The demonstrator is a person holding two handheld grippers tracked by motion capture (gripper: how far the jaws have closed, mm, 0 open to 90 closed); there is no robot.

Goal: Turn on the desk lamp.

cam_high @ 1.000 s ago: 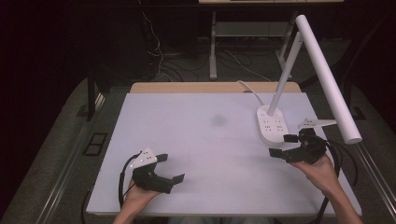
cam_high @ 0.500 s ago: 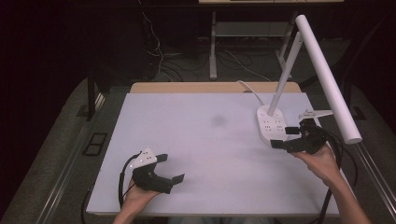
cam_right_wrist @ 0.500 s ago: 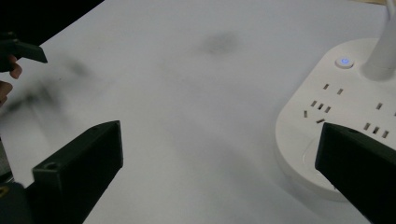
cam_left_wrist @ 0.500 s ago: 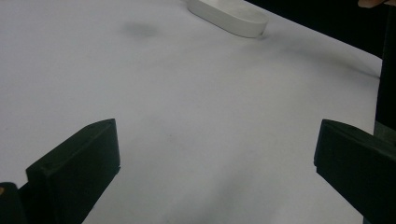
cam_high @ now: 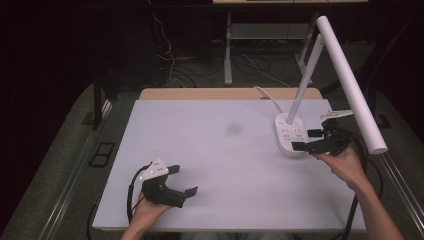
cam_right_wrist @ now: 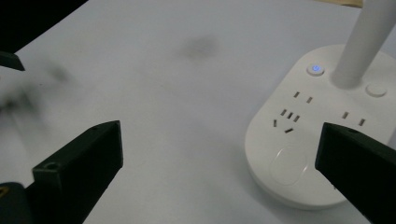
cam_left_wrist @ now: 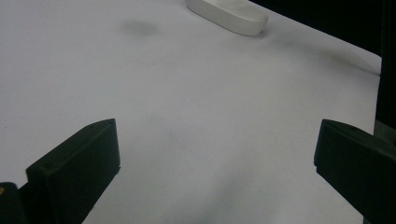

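Soft, even light is falling on the pale white tabletop [cam_high: 220, 150], while the room around it is sinking into near darkness. A faint grey smudge is showing mid-table. In the right gripper view, the left edge is blurring, and a small blue indicator light [cam_right_wrist: 316, 69] is glowing on the white oval lamp base [cam_right_wrist: 303, 154]. No harsh glare is appearing.

Your lamp base [cam_high: 290, 134] sits on the desk [cam_high: 220, 150] far right; right gripper [cam_high: 306, 139] just beside it, left gripper [cam_high: 182, 181] near front-left.
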